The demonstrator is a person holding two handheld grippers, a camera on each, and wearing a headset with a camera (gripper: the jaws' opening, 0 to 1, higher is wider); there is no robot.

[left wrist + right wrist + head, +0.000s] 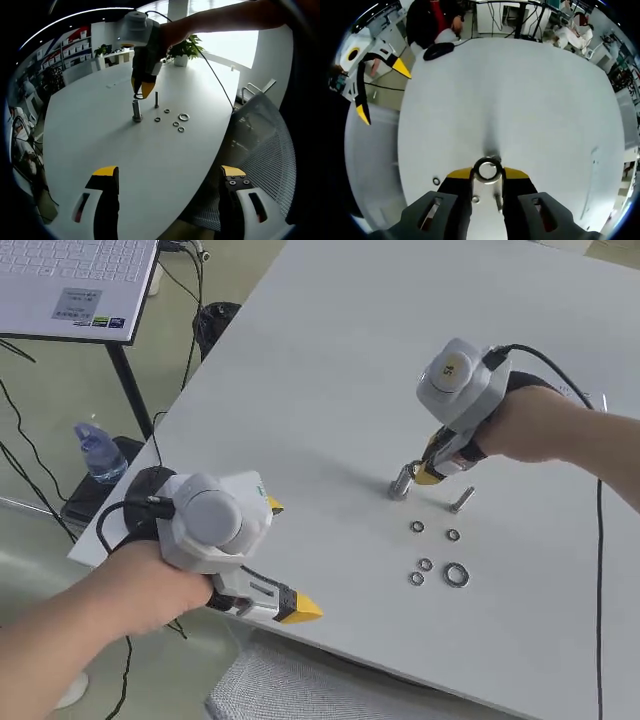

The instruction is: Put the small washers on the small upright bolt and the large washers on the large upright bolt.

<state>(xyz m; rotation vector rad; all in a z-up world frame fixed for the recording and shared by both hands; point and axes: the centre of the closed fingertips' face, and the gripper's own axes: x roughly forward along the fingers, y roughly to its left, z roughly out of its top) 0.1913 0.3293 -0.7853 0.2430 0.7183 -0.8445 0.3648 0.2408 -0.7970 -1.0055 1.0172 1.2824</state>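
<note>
While the left gripper [290, 557] hangs over the near edge of the table [330, 360], above a mesh chair [250, 685], its jaws stand wide apart with nothing between them; its own view looks out through the same gap [170, 175]

Past it, four small washers [425, 564] lie loose on the white top, apart from one another, and one large washer [457, 575] lies flat just beside the nearest two. From the left gripper view they form a short scatter [176, 124] to the right of the bolts, the large washer [184, 117] among them

Beyond the washers stand the small bolt [462, 500] and, to its left, the large bolt [400, 483], both upright and near each other [156, 99] [136, 110]

Farther still, the right gripper [430, 472] points down at the large bolt, its yellow-tipped jaws pinched on a second large washer [487, 170], held level between them. That ring sits just over the bolt's top; whether it touches cannot be told. The right gripper's own view also catches the left gripper [375, 85] at the upper left

Off the table's far left corner are a bottle [100, 452] and a laptop [70, 285]
</note>
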